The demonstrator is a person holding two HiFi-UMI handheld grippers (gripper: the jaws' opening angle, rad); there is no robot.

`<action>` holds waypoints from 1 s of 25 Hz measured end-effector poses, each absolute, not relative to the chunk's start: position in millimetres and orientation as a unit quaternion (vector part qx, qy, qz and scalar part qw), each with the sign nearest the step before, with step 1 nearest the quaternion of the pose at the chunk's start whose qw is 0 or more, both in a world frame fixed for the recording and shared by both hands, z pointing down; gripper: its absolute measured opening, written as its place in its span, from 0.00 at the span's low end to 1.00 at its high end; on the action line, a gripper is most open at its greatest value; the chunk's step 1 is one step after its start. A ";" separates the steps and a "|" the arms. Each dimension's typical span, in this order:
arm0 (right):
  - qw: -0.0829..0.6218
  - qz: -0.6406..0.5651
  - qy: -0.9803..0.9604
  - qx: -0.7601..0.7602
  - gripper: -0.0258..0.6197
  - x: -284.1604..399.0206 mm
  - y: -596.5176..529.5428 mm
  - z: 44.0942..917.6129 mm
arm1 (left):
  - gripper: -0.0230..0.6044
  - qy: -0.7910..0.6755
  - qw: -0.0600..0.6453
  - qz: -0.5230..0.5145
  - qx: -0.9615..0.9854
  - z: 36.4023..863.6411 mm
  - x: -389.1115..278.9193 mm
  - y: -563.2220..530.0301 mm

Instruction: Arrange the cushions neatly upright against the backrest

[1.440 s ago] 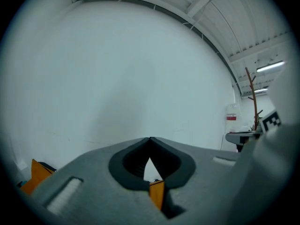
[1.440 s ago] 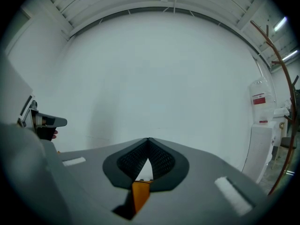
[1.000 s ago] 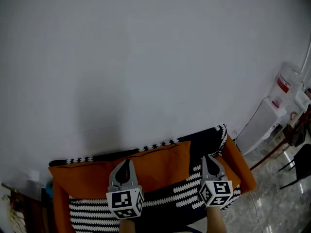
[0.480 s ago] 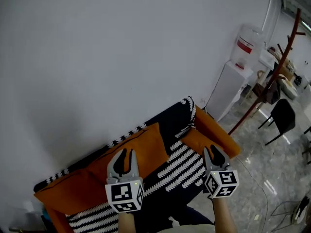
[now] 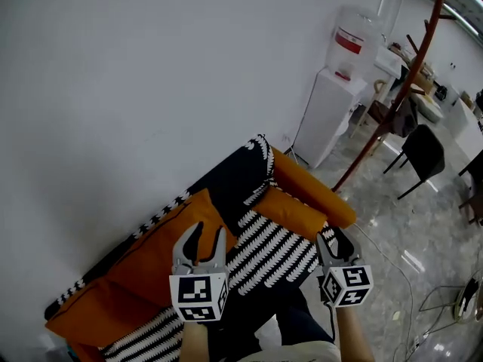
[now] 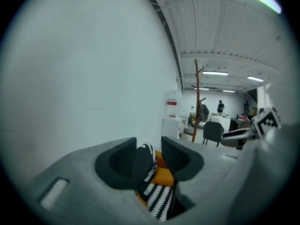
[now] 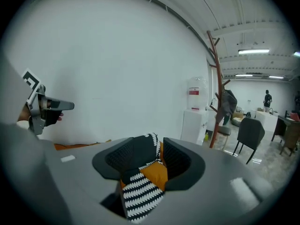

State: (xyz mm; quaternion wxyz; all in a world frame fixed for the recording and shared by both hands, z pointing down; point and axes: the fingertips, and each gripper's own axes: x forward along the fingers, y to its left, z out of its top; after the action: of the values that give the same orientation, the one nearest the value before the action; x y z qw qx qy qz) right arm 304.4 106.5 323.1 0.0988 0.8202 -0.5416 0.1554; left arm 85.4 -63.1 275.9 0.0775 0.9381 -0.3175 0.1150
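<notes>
Against the white wall, your sofa wears a black-and-white patterned throw; one large orange cushion leans on the backrest toward the left end, and a smaller orange cushion lies low at the right end, just beside the orange sofa arm. Your left gripper and right gripper hover over the seat's front, jaws just opened and standing apart, pads on nothing. Past the sofa's right edge, grey floor runs to a water dispenser, coat stand and black chair.
</notes>
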 end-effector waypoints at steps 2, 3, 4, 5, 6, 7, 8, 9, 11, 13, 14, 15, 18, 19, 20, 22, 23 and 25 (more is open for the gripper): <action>0.101 0.174 -0.540 0.818 0.36 331.8 106.8 341.9 | 0.30 -0.316 0.079 0.127 0.937 287.6 111.7 -64.7; 0.102 0.184 -0.540 0.815 0.36 345.5 105.8 351.4 | 0.30 -0.317 0.083 0.134 0.935 293.9 125.4 -65.9; 0.102 0.193 -0.541 0.812 0.36 359.3 104.2 360.6 | 0.30 -0.318 0.087 0.141 0.933 300.2 139.5 -67.3; 0.101 0.203 -0.542 0.809 0.36 373.5 101.8 369.6 | 0.31 -0.320 0.091 0.148 0.931 306.6 154.1 -69.0; 0.100 0.212 -0.544 0.806 0.36 387.7 98.1 378.8 | 0.31 -0.323 0.094 0.155 0.929 313.5 169.0 -71.6; 0.100 0.220 -0.546 0.802 0.36 401.7 93.0 388.1 | 0.31 -0.325 0.097 0.164 0.926 321.2 183.9 -75.0; 0.100 0.226 -0.549 0.799 0.36 415.3 87.1 397.0 | 0.31 -0.327 0.099 0.174 0.924 329.9 198.8 -79.0; 0.102 0.230 -0.552 0.795 0.36 428.7 81.2 405.6 | 0.32 -0.327 0.101 0.185 0.921 339.3 213.7 -83.3; 0.108 0.239 -0.556 0.788 0.36 455.2 70.5 423.0 | 0.32 -0.326 0.102 0.206 0.917 357.4 243.2 -92.6; 0.112 0.253 -0.557 0.783 0.36 479.8 61.9 442.3 | 0.32 -0.324 0.103 0.222 0.914 375.4 270.3 -102.7; 0.114 0.261 -0.556 0.781 0.36 490.7 57.9 452.5 | 0.32 -0.323 0.105 0.229 0.912 385.4 282.3 -108.3; 0.115 0.269 -0.555 0.779 0.36 500.3 54.1 462.7 | 0.32 -0.322 0.107 0.237 0.910 396.0 293.1 -114.1; 0.114 0.297 -0.546 0.775 0.36 524.1 48.8 491.7 | 0.33 -0.319 0.111 0.264 0.903 427.5 321.6 -128.3; 0.113 0.306 -0.542 0.775 0.36 531.4 48.9 500.4 | 0.33 -0.317 0.113 0.272 0.901 436.8 330.9 -131.5; 0.112 0.315 -0.538 0.774 0.36 538.2 48.3 509.4 | 0.33 -0.314 0.114 0.279 0.900 445.6 340.2 -135.2; 0.112 0.329 -0.533 0.771 0.36 548.3 43.6 529.7 | 0.33 -0.307 0.111 0.291 0.899 463.9 357.2 -145.3; 0.114 0.337 -0.531 0.769 0.36 550.9 41.2 540.8 | 0.33 -0.302 0.108 0.299 0.899 473.9 364.4 -150.1; 0.120 0.356 -0.526 0.763 0.36 552.9 40.2 562.5 | 0.33 -0.289 0.106 0.319 0.896 494.6 377.1 -156.7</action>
State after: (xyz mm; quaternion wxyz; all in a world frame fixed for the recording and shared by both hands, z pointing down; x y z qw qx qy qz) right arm 552.9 40.2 562.5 0.1197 0.7632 -0.5256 0.3563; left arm 377.1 -156.7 494.6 0.1056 0.8963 -0.2889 0.3195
